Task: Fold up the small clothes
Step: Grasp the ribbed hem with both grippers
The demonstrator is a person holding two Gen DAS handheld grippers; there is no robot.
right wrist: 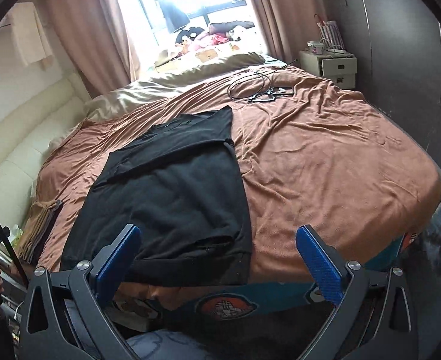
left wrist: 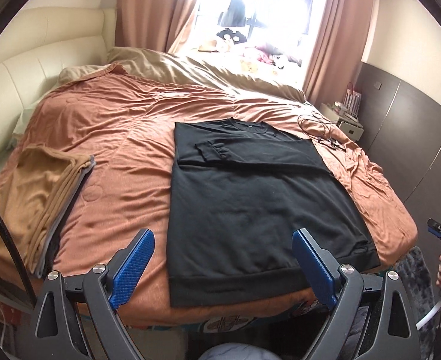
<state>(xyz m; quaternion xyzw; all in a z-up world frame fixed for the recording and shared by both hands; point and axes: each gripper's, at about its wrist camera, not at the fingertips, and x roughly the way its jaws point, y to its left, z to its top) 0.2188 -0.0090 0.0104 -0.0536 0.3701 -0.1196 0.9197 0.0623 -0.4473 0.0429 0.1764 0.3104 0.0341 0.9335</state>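
- The left gripper (left wrist: pixel 223 265), two blue ribbed pads on a black metal frame, hangs with its jaws spread wide and nothing between them, above the near edge of the bed; its right-hand pad sits over the hem corner of the garment in the left wrist view, though whether it touches the cloth cannot be told
- The right gripper (right wrist: pixel 218 262), of the same build, is likewise spread wide and empty, above the near right edge of the garment and the bare cover beside it
- The black long-sleeved sweatshirt of soft knit cloth (left wrist: pixel 244 198) lies flat on the rust-orange rumpled bed cover (left wrist: pixel 115 156), ribbed hem nearest the bed's foot, neckline towards the far end
- As I judge it, the first stage is finished: both sides are turned in so the body makes a long, fairly straight-edged rectangle, and a sleeve with its ribbed cuff (left wrist: pixel 217 150) lies across the upper chest
- What looks left is the lengthwise fold, hem brought up towards the neckline, perhaps twice, then setting it aside
- The cloth looks smooth, with few creases; the near right hem corner shows a small doubled layer
- Well to the left lies a stack of tan and grey folded garments (left wrist: pixel 52 201), which suggests earlier pieces are done
- Farther off, a coil of thin black cable (right wrist: pixel 256 90) rests on the cover, well clear of the sweatshirt, and beyond it a beige crumpled quilt (left wrist: pixel 208 72) under the bright window
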